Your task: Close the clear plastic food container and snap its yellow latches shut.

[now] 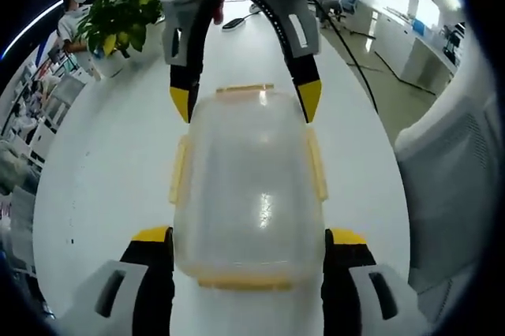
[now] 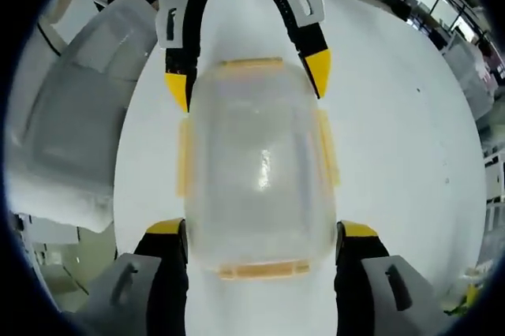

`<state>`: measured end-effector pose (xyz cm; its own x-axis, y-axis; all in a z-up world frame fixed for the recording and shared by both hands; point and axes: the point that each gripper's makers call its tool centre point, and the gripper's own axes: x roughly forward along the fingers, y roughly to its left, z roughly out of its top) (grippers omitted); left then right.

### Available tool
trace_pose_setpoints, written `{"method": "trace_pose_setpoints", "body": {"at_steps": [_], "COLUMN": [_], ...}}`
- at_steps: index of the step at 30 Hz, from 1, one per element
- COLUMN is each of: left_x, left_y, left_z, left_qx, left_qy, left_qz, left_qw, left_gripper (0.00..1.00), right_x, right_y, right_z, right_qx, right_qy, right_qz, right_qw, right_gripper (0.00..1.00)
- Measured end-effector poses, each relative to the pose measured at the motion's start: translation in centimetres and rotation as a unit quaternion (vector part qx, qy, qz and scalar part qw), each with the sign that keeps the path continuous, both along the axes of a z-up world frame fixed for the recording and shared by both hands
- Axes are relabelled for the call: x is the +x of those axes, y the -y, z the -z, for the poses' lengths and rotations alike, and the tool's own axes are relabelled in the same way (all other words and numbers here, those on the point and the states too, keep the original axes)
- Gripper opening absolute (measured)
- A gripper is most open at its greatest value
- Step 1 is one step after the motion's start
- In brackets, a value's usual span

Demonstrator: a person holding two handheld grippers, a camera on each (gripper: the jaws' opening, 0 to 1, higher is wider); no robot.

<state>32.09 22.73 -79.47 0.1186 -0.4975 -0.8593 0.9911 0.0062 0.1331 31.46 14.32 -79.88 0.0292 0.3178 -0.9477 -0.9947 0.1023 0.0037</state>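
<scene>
**Container straddled from both ends, latches awaiting a press**

Container (image 1: 248,186) lies lid-up on the white table (image 1: 102,194) in the left gripper view, its near end between the wide-open jaws of the left gripper (image 1: 248,245), which flank it without a clear squeeze. At the far end the right gripper (image 1: 246,99) reaches in, jaws spread to either side of the far yellow latch (image 1: 245,88). Side latches (image 1: 178,169) look splayed outward, so I judge them unsnapped. A potted plant (image 1: 118,16) stands beyond the container.

In the right gripper view the same container (image 2: 259,170) sits between the right gripper (image 2: 260,237) jaws, open wide and holding nothing that I can confirm; the left gripper (image 2: 246,76) brackets the far end.

To do this well, steady one end while pressing each latch flat against the wall, one at a time.

Whether the lid is fully seated, and whether any jaw truly touches the plastic, is hard to tell through the cloudy lid.
</scene>
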Motion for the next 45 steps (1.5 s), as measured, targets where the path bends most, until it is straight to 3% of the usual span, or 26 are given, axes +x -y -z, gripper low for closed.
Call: {"method": "trace_pose_setpoints", "body": {"at_steps": [10,18,30,45], "left_x": [-0.1,-0.2,-1.0,-1.6], "left_y": [-1.0,-3.7,-9.3,-12.7], "left_z": [-0.1,0.0,0.3,0.2], "left_qx": [0.007,0.008,0.019,0.01], "left_qy": [0.002,0.002,0.016,0.015], "left_qz": [0.008,0.009,0.006,0.004], "left_qw": [0.9999,0.9999,0.9997,0.9998], "left_gripper": [0.73,0.73,0.73,0.74], "right_x": [-0.3,-0.4,-1.0,-1.5], "right_y": [-1.0,-4.0,-9.5,-13.0], "right_z": [0.0,0.3,0.4,0.6], "right_qx": [-0.006,-0.006,0.005,0.003], "right_qy": [0.005,0.02,0.035,0.049], "right_qz": [0.01,0.022,0.027,0.031], "right_qw": [0.9999,0.9995,0.999,0.9983], "right_gripper": [0.73,0.74,0.75,0.76]}}
